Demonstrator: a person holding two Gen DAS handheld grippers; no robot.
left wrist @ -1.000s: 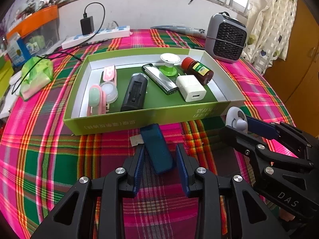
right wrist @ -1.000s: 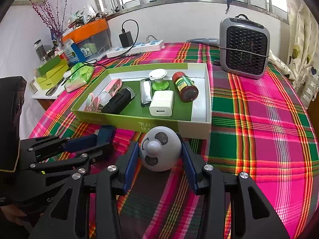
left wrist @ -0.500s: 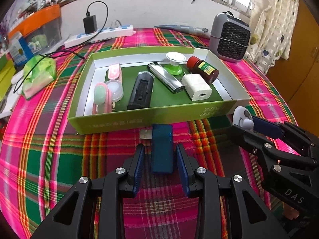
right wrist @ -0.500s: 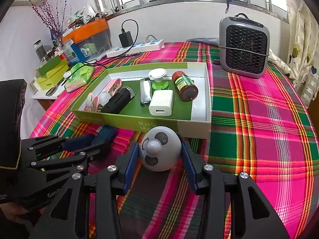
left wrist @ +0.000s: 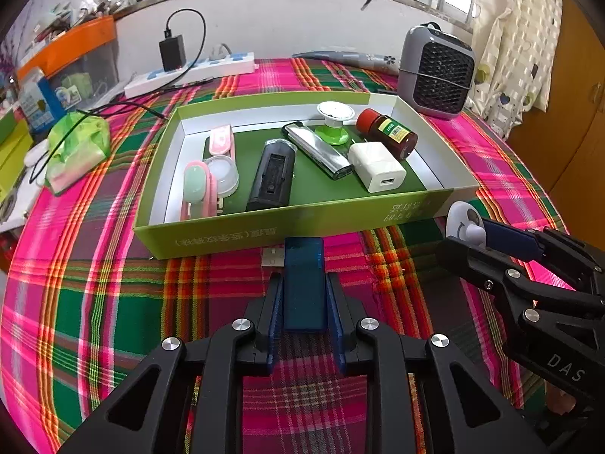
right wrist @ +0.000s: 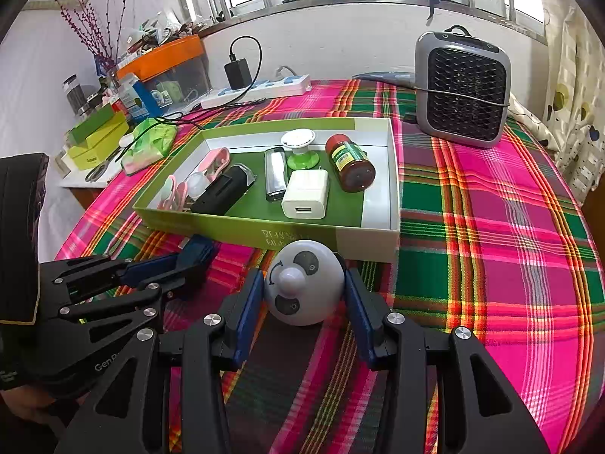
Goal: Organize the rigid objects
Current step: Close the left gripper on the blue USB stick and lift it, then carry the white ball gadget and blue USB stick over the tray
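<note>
While the left gripper (left wrist: 304, 302) is closing on the blue flash drive (left wrist: 303, 283), pads at both long sides, the drive lies on the plaid cloth (left wrist: 113, 302) just before the green box (left wrist: 227, 232). Right gripper (right wrist: 302, 297): clamped on the white round gadget (right wrist: 302, 287), also just outside the box. Risk: the drive's loose-looking plug end (left wrist: 273, 258) may snag the box wall when lifted; the round gadget may slip, being curved.
</note>
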